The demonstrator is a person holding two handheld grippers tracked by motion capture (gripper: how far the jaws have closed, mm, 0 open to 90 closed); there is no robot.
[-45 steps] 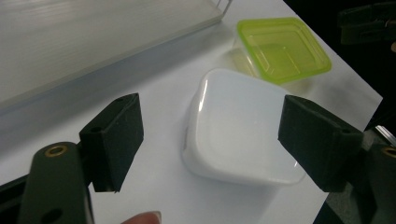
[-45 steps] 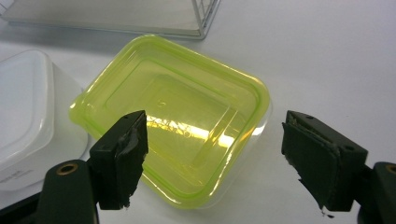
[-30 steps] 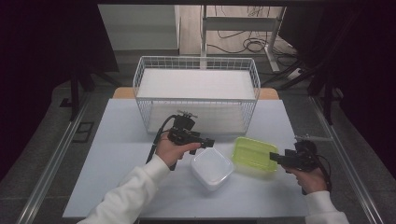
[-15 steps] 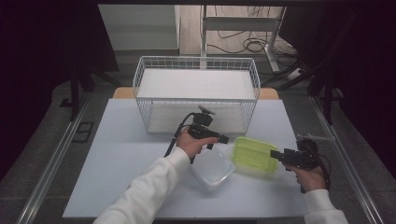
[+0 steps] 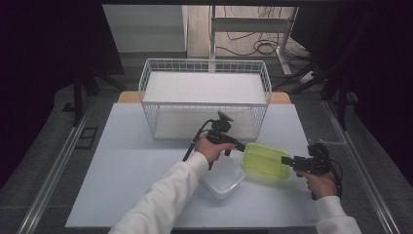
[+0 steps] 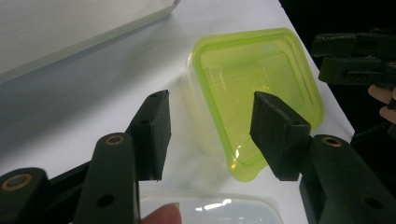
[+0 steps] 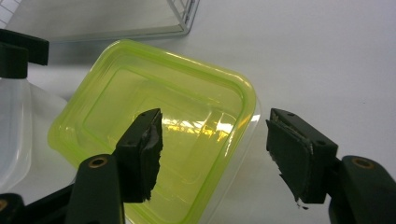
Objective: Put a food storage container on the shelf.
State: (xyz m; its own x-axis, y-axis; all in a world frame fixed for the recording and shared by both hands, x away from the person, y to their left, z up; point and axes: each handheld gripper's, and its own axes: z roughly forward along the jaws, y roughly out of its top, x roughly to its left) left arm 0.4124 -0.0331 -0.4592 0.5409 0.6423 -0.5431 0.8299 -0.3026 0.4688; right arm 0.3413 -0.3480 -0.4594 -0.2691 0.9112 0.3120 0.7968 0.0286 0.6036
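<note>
The left tool (image 5: 239, 145), at centre frame in the high view, has swung right from above the clear tub (image 5: 222, 176) to the left edge of the green-lidded container (image 5: 266, 160). Its jaws have just been closing but stand apart, the lid's near corner between them, untouched. The right tool (image 5: 287, 160), at lower right, has barely moved; its jaws have also been narrowing, straddling the container's right edge without pressing it. The container rests on the white bench (image 5: 122, 165), right of centre, in front of the wire basket (image 5: 204, 66). Both tools seem set to grip it from opposite sides.
</note>
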